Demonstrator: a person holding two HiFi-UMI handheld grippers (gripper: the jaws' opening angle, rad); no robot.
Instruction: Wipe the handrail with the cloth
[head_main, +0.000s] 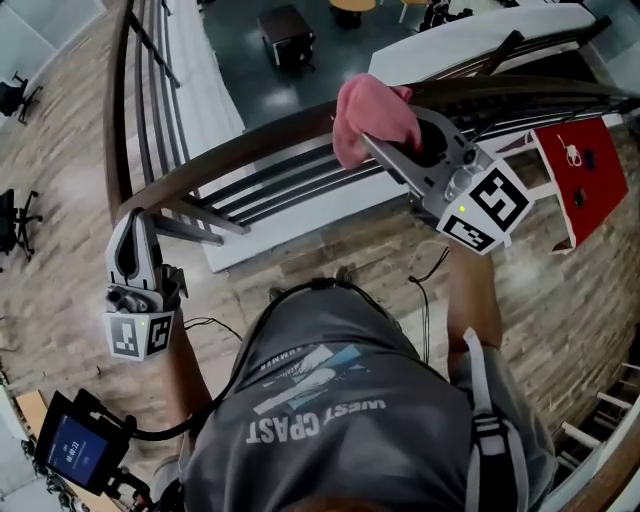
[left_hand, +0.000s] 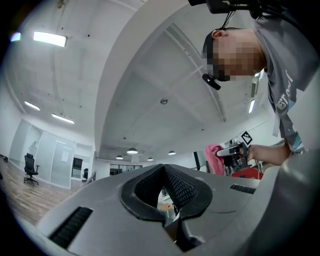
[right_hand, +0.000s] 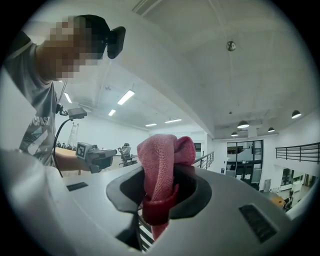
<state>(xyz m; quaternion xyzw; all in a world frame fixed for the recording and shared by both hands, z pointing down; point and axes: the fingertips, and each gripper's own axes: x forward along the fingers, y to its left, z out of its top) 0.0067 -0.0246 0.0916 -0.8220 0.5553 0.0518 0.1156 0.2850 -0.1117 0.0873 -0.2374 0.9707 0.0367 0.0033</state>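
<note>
Although the pink cloth (head_main: 372, 118) sat bunched right at the dark curved handrail (head_main: 240, 145) in the head view, whether it pressed on the wood or hung just above it could not be told. The right gripper (head_main: 372, 148) was clenched on the cloth; in the right gripper view a fold of it (right_hand: 159, 170) was pinched between the jaws, the rest rising in a loose wad above them. The left gripper (head_main: 135, 225) hung low at the person's left, well apart from the cloth, and its own view showed its jaws (left_hand: 167, 220) pressed together with nothing between them.

The cloth looked light, soft and limp, a coarse-woven fabric that would likely drape over the rail and drag with some friction, not slide. Gripped by a single fold, it could tug free or roll up under pressure; a hold deeper in the bunch would probably serve better. The rail looked hard, smooth and fixed, so it would give nothing back.

As for writing, the grey T-shirt (head_main: 330, 400) bore print that seemed to read "WEST COAST", seen upside down; a smaller line beside it was illegible. Each gripper cube carried black-and-white square markers (head_main: 490, 205). A small screen (head_main: 78, 448) at lower left showed digits too small to read.
</note>
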